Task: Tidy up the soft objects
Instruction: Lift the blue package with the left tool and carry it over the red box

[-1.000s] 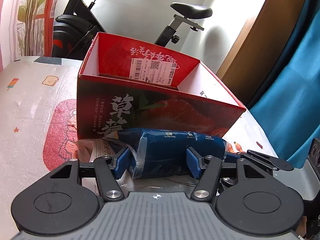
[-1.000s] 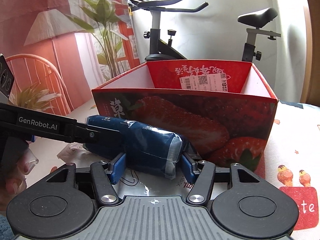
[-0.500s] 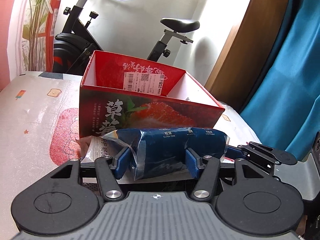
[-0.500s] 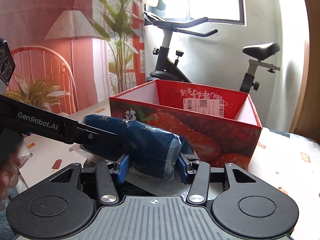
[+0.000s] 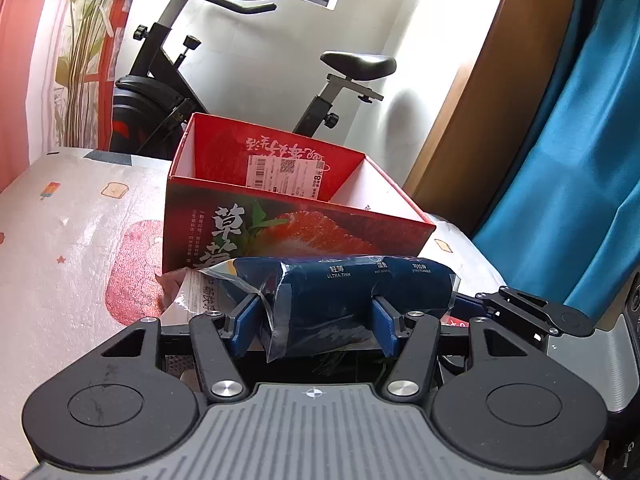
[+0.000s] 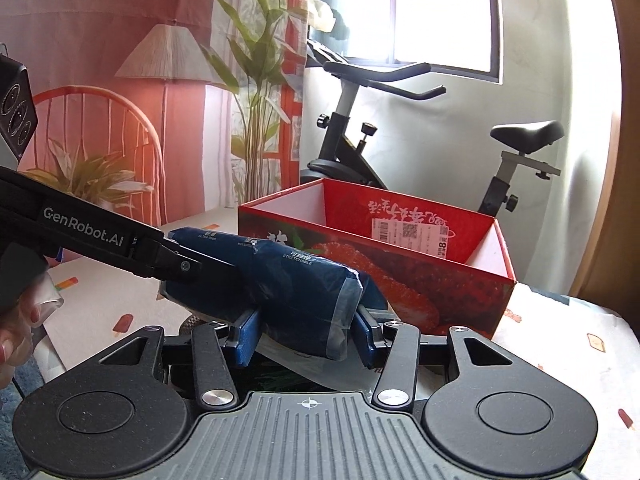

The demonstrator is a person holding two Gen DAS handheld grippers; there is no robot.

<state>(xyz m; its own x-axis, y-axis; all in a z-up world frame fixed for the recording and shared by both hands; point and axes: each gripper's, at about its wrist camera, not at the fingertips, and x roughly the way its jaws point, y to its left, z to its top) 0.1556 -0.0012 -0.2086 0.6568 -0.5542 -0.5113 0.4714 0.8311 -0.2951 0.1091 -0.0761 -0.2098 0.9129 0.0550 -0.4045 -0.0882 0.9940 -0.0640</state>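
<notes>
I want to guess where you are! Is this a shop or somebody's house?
Probably a room in somebody's house: an exercise bike stands by the window, with a tall leafy plant and a blue curtain.

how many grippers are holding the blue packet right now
2. The left gripper clamps one end of the blue packet; the right gripper clamps the other end, in front of the red box.

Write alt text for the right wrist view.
The right gripper clamps one end of a dark blue soft pack, with the left gripper on its other end. Behind sits an open red strawberry box and an exercise bike.
</notes>
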